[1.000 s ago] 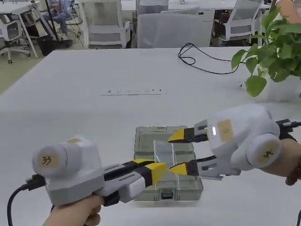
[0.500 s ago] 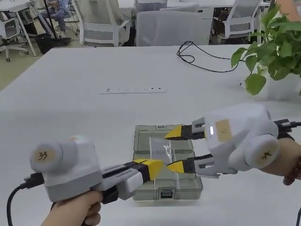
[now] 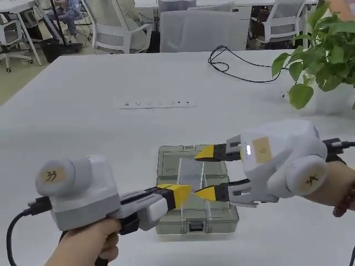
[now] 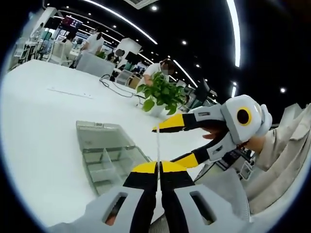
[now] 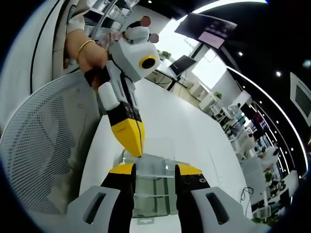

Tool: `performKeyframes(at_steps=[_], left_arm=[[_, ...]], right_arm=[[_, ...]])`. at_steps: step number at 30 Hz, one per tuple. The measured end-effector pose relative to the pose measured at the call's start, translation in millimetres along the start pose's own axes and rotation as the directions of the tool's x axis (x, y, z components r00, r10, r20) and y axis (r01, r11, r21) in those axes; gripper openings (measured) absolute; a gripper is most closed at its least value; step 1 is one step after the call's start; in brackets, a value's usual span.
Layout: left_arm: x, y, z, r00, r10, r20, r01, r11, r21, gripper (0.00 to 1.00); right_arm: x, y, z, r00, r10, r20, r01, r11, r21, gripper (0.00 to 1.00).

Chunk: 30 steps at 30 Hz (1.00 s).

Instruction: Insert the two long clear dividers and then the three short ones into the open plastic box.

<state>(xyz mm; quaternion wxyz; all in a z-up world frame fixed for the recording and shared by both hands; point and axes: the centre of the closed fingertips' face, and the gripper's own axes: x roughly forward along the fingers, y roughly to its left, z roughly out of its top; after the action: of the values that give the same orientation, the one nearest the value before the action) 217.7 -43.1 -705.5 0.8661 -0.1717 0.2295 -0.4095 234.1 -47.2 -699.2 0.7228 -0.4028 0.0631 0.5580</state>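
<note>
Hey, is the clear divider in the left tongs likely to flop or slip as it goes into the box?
Probably stiff: the clear divider stands straight though the left tongs pinch just one edge. Likely light, looking very thin edge-on. Its glossy faces may slip.

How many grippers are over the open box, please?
2: the left gripper, from the near left, shut on a clear divider; the right gripper, from the right, open.
</note>
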Motion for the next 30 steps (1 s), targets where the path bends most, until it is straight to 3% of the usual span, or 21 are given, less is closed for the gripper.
performKeyframes(at_steps=[5,9,12,16,17,20,24,26,27,30], left_arm=[[-1.5,3.7,-3.1,0.9994,0.018,-0.03,-0.015,0.995,0.094,0.0],[-3.2,7.1,-7.4,0.9972,0.038,-0.064,-0.024,0.981,0.195,0.0],[-4.6,8.9,-13.2,0.9925,0.056,-0.109,-0.022,0.957,0.291,0.0],[-4.9,6.1,-17.1,0.9898,0.044,-0.136,0.007,0.935,0.355,0.0],[-5.5,5.9,-18.9,0.9876,0.044,-0.151,0.018,0.922,0.387,0.0],[-6.0,3.0,-22.3,0.9842,0.033,-0.174,0.042,0.911,0.411,0.0],[-7.5,-1.1,-26.2,0.9778,0.009,-0.209,0.09,0.886,0.456,0.0],[-8.2,-3.7,-27.9,0.9732,-0.005,-0.23,0.12,0.864,0.489,0.0],[-8.5,-4.3,-30.0,0.9685,-0.008,-0.249,0.14,0.846,0.515,0.0],[-8.5,-8.7,-32.8,0.9607,-0.031,-0.276,0.184,0.816,0.549,0.0]], right_arm=[[-2.3,-0.1,1.9,0.9996,0.015,0.024,-0.016,0.998,0.06,0.33],[-4.1,0.8,3.4,0.9984,0.032,0.046,-0.037,0.992,0.117,0.33],[-5.8,2.6,4.4,0.9967,0.052,0.062,-0.061,0.987,0.15,0.33],[-7.3,10.0,5.8,0.9911,0.103,0.085,-0.117,0.976,0.182,0.33],[-7.6,11.7,5.5,0.9897,0.115,0.086,-0.129,0.974,0.186,0.33],[-9.0,16.9,5.0,0.9841,0.149,0.096,-0.166,0.966,0.198,0.32],[-10.9,25.6,4.0,0.9734,0.203,0.105,-0.221,0.954,0.203,0.3],[-11.6,29.4,3.4,0.9676,0.228,0.108,-0.247,0.946,0.209,0.29],[-11.9,30.9,3.4,0.9648,0.238,0.112,-0.257,0.944,0.208,0.28],[-12.3,34.7,3.0,0.9575,0.265,0.114,-0.284,0.935,0.211,0.27]])
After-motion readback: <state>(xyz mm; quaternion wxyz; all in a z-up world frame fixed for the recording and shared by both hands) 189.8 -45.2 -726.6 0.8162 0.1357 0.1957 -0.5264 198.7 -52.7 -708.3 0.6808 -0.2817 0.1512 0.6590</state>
